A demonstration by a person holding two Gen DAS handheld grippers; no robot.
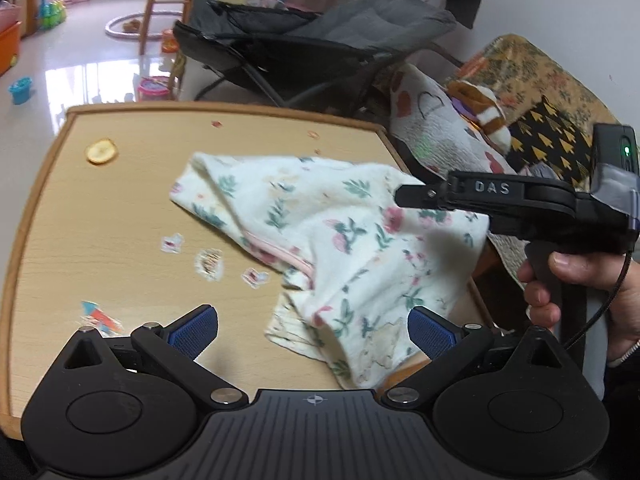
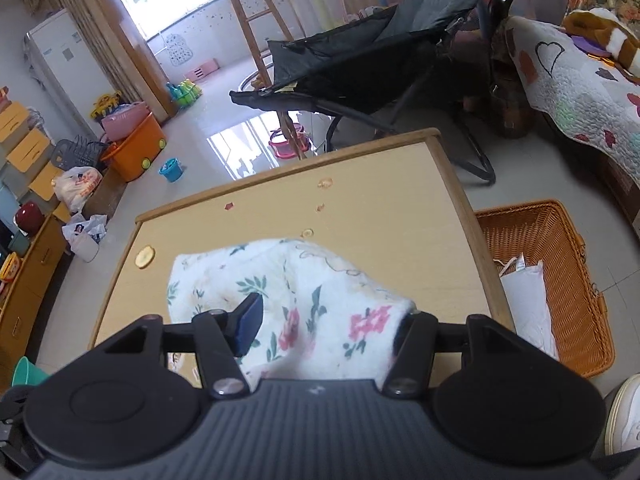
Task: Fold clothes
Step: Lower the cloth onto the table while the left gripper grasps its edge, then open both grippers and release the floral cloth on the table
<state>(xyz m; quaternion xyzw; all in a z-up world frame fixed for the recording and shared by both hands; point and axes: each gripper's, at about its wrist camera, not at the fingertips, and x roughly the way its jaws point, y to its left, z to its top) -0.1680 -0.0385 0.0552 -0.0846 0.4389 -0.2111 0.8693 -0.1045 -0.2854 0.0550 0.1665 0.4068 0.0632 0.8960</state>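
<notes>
1. The left gripper [image 1: 312,330] is standing wide open, its pads gripping nothing, low over the near edge of the cloth [image 1: 320,240].
2. The right gripper [image 2: 324,328] is half open; cloth is lying between its pads, seemingly unpinched.
3. The cloth is lying crumpled on the table [image 2: 380,208].
4. I advise taking two corners and spreading it flat before folding.
</notes>
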